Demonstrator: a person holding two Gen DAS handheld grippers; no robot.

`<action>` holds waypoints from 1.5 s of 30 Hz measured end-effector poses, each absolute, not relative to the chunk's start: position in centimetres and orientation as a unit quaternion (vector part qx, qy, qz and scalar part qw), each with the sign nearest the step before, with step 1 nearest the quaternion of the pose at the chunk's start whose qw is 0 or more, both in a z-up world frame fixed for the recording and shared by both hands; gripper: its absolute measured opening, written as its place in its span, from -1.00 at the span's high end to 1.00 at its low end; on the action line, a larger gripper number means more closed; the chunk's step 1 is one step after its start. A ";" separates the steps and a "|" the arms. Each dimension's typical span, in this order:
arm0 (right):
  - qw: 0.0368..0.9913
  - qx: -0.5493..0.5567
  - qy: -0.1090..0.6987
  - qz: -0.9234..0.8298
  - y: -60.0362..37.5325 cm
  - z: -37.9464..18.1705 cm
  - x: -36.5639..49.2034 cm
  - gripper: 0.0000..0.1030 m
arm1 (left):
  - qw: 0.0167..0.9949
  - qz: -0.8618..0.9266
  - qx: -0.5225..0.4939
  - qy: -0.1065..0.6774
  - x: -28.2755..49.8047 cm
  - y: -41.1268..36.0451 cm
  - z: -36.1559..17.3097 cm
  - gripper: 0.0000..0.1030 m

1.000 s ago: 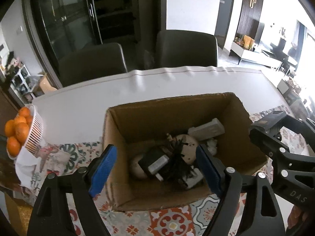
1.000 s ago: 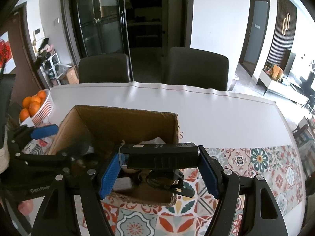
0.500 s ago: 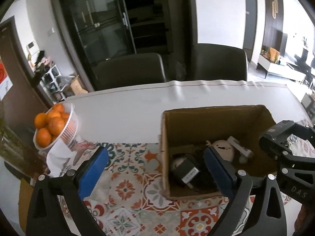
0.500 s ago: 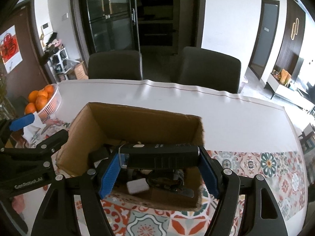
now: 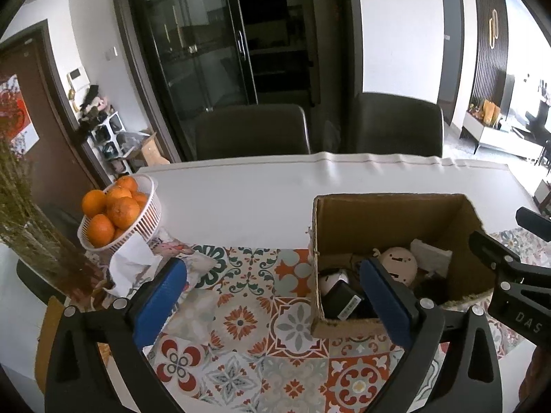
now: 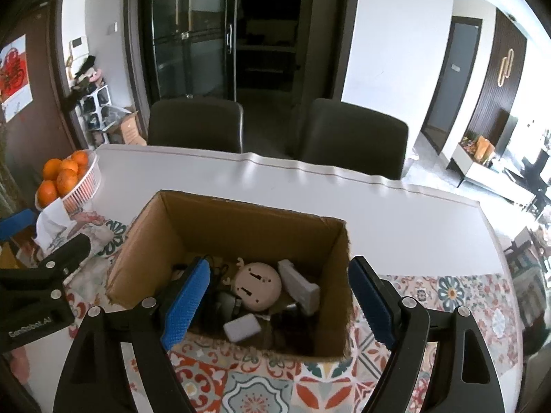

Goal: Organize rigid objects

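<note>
Box [image 6: 241,227] contents clearest from right claw [image 6: 279,299]

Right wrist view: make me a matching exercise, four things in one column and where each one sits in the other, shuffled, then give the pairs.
Things
1. round beige plastic disc
2. small white rectangular block
3. oranges
4. brown cardboard box

Places
A. in a white slatted basket at the table's left edge
B. on the patterned tile-print mat
C. middle of the box floor
D. against the box's near wall, in front of the disc

Pairs: 1-C, 2-D, 3-A, 4-B
</note>
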State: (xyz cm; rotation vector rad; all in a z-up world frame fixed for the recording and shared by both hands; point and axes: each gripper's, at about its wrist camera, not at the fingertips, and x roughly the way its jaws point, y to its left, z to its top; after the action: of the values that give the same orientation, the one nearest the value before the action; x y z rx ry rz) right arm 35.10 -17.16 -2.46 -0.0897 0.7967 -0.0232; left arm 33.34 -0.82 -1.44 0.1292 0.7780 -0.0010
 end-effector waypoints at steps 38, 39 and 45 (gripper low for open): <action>0.964 0.013 0.252 -0.077 -18.4 6.4 13.9 -0.90 | 0.963 -0.052 0.038 0.260 15.7 -0.8 6.3 -1.00; 0.965 0.014 0.251 -0.077 -18.4 6.5 13.8 -0.90 | 0.963 -0.054 0.038 0.260 15.6 -0.8 6.4 -1.00; 0.967 0.017 0.245 -0.075 -18.4 6.8 13.4 -0.90 | 0.964 -0.058 0.038 0.255 15.4 -0.7 6.7 -1.00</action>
State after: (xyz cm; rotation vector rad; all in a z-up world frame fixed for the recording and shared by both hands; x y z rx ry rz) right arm 13.44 -18.38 6.85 0.0342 0.4952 -0.1519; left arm 15.43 -0.73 6.68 0.0761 0.5170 -0.1179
